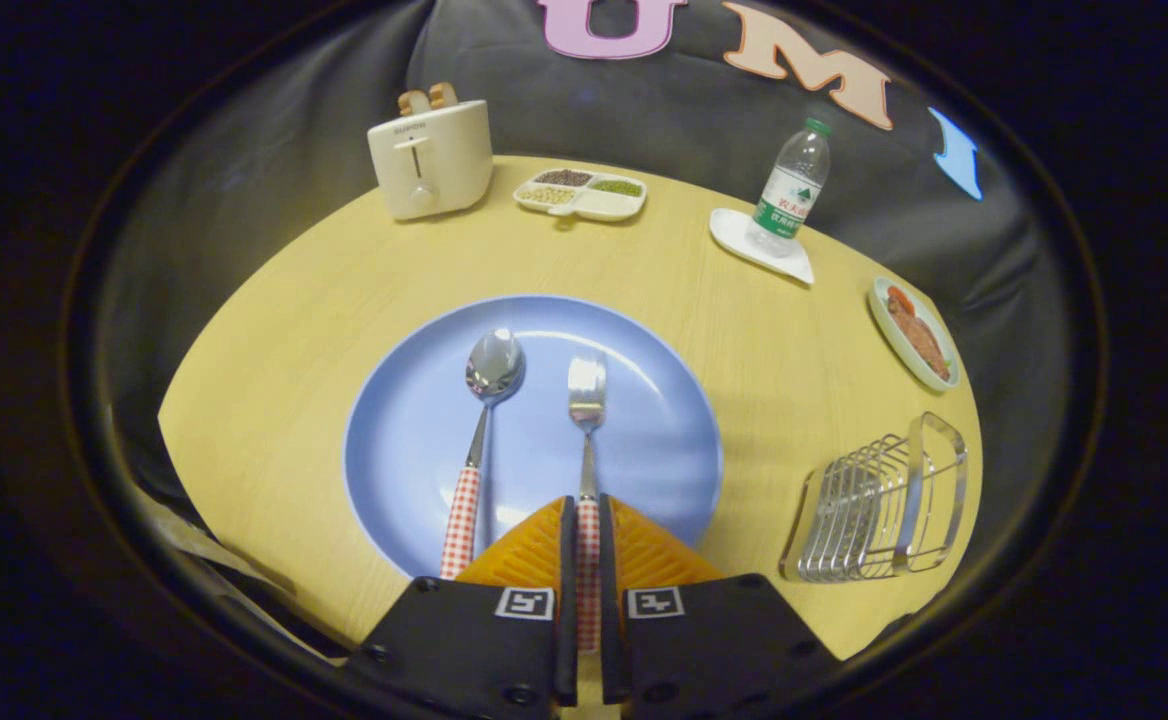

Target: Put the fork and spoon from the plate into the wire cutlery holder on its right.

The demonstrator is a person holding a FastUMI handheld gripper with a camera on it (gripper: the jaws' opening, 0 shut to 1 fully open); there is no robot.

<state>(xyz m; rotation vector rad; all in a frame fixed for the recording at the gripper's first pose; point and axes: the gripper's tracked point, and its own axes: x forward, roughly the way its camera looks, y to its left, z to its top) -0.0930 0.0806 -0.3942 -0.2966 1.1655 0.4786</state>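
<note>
Spoon (484, 420): lying on the blue plate (404, 400), just left of the fingers, handle toward them.
Gripper (587, 520): fingers closed on the fork (587, 400) handle; tines ahead on the plate.
Wire holder (884, 505): on the table, right of the plate, apart.

The gripper (584, 530) jaws pinch the fork (587, 440) handle on the plate (394, 440), beside the spoon (484, 420).

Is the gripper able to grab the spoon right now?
Probably not yet. The gripper is shut on the fork handle, so its fingers are busy. The spoon lies free beside it on the blue plate, with nothing covering it.
</note>
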